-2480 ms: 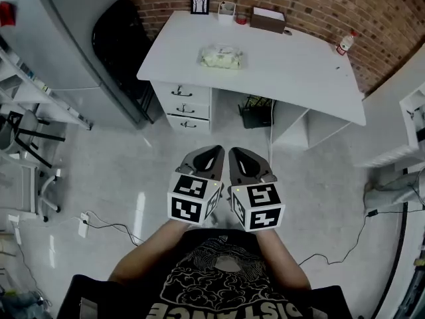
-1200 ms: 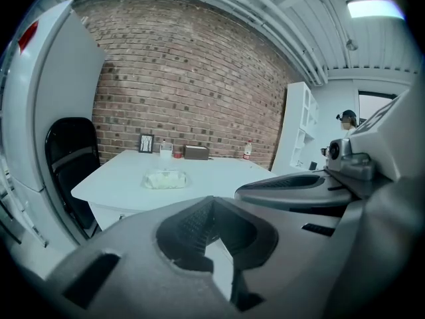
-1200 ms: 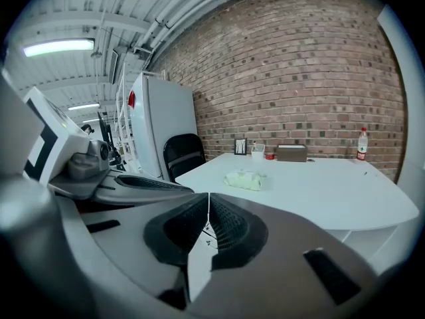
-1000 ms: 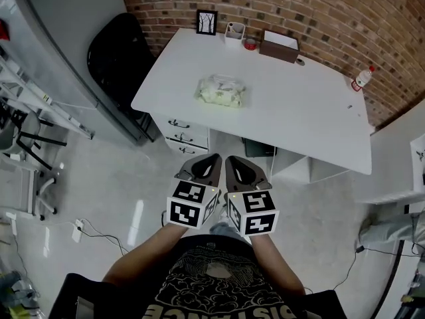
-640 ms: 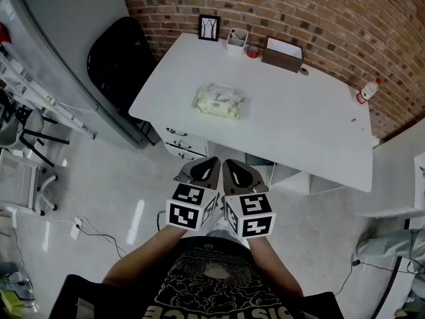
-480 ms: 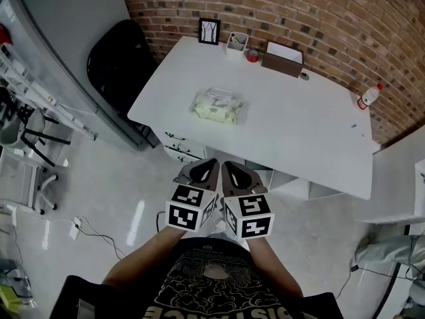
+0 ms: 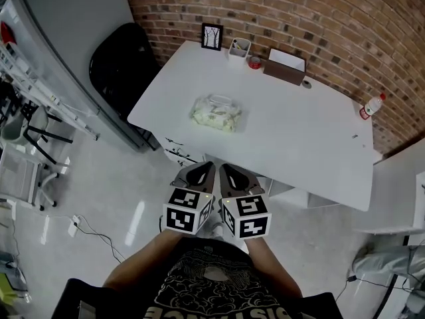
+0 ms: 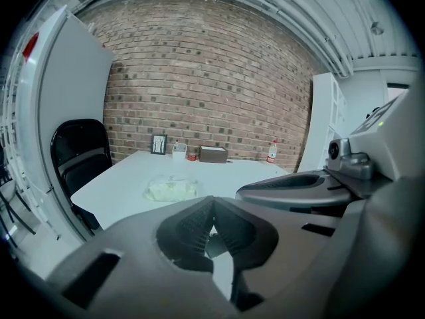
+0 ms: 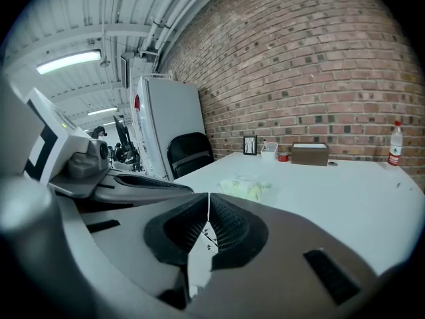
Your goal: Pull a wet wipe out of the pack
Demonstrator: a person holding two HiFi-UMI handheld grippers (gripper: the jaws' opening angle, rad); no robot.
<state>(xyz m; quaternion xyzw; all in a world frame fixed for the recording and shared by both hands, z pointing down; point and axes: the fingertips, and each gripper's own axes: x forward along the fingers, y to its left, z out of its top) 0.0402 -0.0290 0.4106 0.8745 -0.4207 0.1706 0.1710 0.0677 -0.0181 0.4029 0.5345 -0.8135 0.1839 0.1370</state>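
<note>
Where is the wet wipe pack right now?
In the head view, the wet wipe pack lies on the white table, left of its centre, toward the black chair side.

An office: white desk (image 7: pixel 292 135) with drawers, black chair (image 7: pixel 119 62), brick wall (image 7: pixel 319 18).

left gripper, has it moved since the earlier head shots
Yes. The left gripper has come forward toward the white desk: earlier, open floor separated it from the desk's front edge; now its tip nearly reaches that edge.
</note>
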